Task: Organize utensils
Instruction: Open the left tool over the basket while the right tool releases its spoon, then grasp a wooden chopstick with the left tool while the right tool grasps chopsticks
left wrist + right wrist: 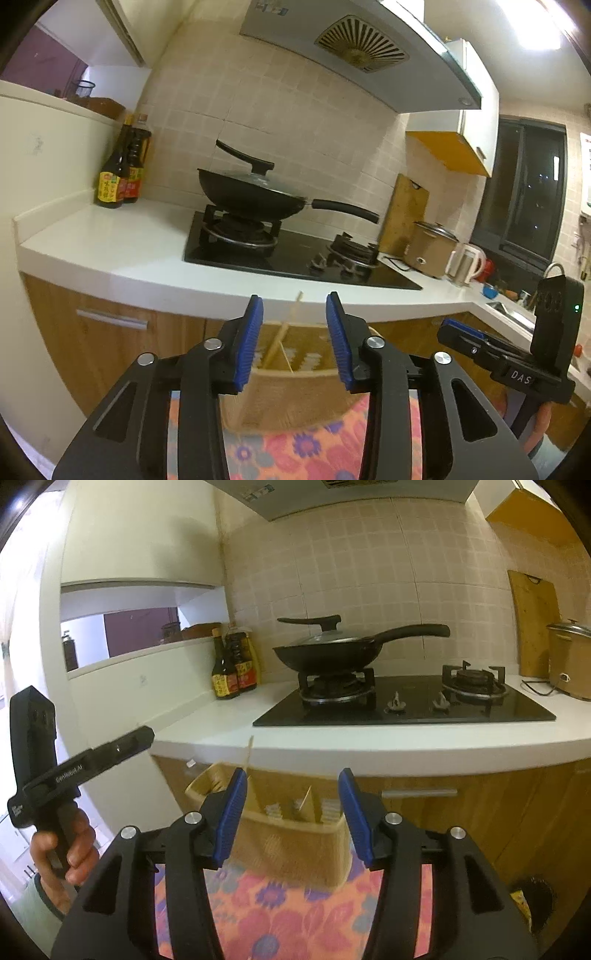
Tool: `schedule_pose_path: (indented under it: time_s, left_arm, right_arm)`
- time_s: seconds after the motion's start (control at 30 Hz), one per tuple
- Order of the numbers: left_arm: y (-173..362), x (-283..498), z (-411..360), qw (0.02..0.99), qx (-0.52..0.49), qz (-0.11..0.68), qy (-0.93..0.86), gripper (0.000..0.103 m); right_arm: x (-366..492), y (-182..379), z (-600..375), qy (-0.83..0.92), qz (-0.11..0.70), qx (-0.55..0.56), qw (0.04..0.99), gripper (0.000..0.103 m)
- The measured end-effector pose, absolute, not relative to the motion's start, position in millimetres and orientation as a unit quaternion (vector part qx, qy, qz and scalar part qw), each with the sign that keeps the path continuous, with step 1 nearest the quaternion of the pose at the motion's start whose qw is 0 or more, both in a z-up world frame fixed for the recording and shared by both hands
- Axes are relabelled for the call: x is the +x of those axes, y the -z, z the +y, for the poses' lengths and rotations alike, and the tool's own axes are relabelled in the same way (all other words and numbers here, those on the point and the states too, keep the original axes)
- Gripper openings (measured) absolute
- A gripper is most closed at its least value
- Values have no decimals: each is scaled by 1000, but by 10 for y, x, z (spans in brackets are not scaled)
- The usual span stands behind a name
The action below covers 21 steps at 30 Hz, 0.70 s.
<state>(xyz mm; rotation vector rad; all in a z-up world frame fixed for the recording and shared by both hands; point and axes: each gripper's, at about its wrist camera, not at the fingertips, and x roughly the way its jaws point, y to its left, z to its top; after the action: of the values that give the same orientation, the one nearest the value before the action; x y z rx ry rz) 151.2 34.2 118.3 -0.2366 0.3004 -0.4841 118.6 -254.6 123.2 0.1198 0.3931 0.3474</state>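
A beige slotted utensil holder (295, 398) stands on a floral cloth (306, 450) in front of me, with wooden chopsticks (286, 334) leaning inside it. My left gripper (295, 314) is open and empty, raised above and just short of the holder. The holder also shows in the right wrist view (295, 845), with a chopstick (248, 755) sticking up from it. My right gripper (291, 786) is open and empty, held above the holder's near side. Each gripper shows at the edge of the other's view.
A white counter (122, 251) runs behind the holder, with a black gas hob (295, 254), a lidded wok (255, 192) and sauce bottles (118, 177). A rice cooker (428, 247) and kettle (465, 262) stand to the right. Wooden cabinet doors (480, 812) lie below.
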Motion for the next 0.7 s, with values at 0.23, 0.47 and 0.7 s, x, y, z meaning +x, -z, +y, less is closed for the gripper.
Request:
schedule_pose_path:
  time_s: [0.23, 0.47, 0.7]
  left_arm:
    - [-1160, 932, 324, 949, -98, 174, 243, 45]
    - [-836, 476, 272, 939, -65, 246, 233, 47]
    - [-227, 276, 317, 908, -64, 349, 222, 45]
  right_arm:
    - [660, -1152, -2442, -155, 256, 32, 953, 48]
    - [331, -761, -2381, -128, 355, 25, 926, 48]
    - [172, -288, -2315, -130, 429, 21, 894, 48]
